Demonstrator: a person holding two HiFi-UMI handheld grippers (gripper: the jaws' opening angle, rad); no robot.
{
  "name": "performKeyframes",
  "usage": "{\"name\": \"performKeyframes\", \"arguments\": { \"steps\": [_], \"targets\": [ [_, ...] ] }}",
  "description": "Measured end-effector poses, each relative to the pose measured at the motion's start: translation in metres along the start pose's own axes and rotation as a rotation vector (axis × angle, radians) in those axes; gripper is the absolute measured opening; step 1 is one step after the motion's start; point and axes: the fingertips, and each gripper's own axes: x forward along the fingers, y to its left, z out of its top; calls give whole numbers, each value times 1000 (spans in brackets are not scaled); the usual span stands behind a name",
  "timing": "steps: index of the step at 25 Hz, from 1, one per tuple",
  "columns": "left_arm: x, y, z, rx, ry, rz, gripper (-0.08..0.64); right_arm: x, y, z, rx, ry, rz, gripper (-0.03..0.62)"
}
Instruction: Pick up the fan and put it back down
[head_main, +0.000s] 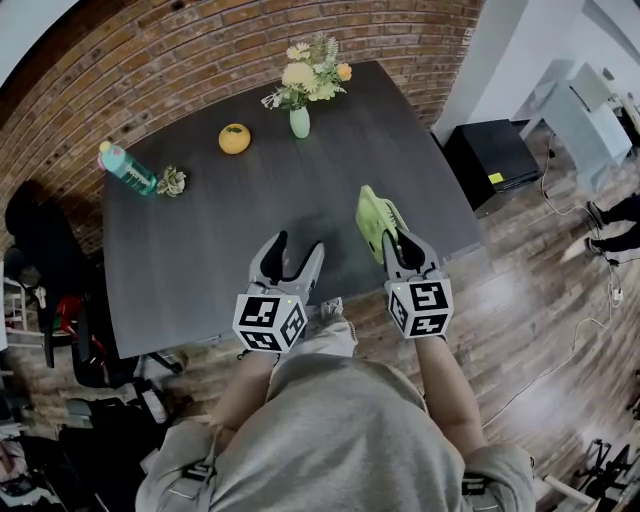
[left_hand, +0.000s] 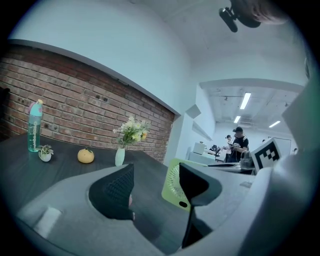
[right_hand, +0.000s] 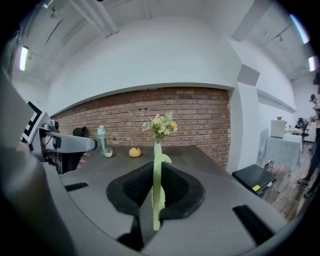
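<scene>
Head view: right gripper (head_main: 393, 240) jaws clamp the green fan (head_main: 371, 213) at the table's (head_main: 200, 250) near right; left gripper (head_main: 297, 255) jaws stand apart, empty. Far vase (head_main: 300, 123) holds flowers (head_main: 306, 72).

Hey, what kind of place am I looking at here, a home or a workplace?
Most likely a workplace, an office or a lab. Strip lights run along the ceiling of a back area where a person stands, and a bare brick wall backs a large dark table.
</scene>
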Motion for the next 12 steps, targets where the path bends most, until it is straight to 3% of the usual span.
{"name": "performKeyframes", "arguments": {
  "steps": [12],
  "targets": [
    [-59, -15, -11, 2, -48, 61, 285, -36, 29, 10, -33, -64, 51, 46]
  ]
}}
